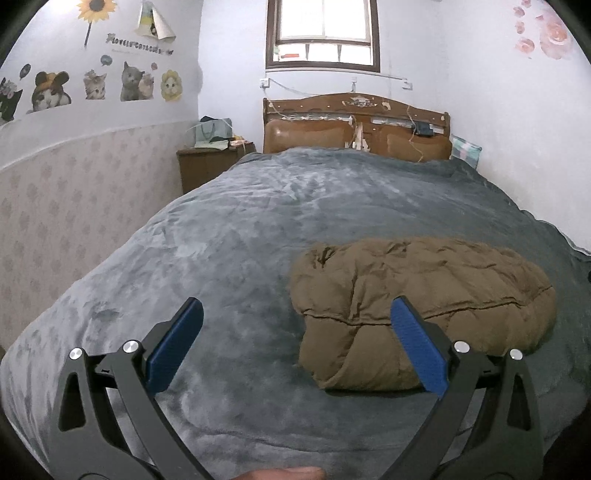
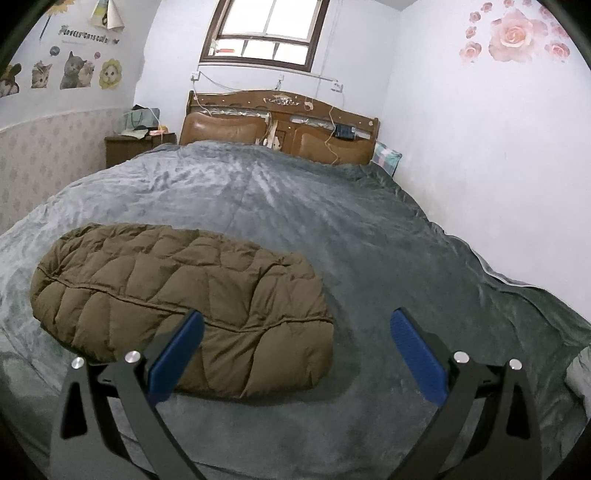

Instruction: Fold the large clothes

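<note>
- The jacket, a brown puffy quilted one, lies bundled into a compact lump on the grey blanket, near the foot end of the bed.
- Left gripper is spread wide, nothing between its 2 blue pads. It hangs above the blanket, and the jacket sits ahead and off to its right, with the right pad overlapping the jacket's near edge in the view. Can't tell if it's actually touching.
- Right gripper is also wide apart and holding nothing. Here the jacket is ahead and to its left, the left pad overlapping the near edge.
- So the jacket lies between the 2 grippers, neither one pinching it.
- Headboard and window are at the far end.
</note>
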Tool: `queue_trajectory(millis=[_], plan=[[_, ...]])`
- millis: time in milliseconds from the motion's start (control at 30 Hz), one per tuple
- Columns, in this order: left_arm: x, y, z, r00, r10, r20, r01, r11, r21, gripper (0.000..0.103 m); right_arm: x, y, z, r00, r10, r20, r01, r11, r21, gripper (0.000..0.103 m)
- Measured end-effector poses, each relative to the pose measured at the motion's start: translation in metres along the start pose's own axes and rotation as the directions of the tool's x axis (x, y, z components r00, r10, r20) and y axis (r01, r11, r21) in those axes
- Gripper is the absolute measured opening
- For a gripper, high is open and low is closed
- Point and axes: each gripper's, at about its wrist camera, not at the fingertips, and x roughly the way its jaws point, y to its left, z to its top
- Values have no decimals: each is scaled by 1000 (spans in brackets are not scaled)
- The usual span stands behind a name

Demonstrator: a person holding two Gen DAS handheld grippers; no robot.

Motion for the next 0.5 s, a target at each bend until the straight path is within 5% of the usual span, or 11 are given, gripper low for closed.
queue_trajectory(millis=[500], plan=[[4,-1,0,1000,20,-20,-20,1000,5,100,3,-1,-1,1000,7,-16,-7,1000,1,101]])
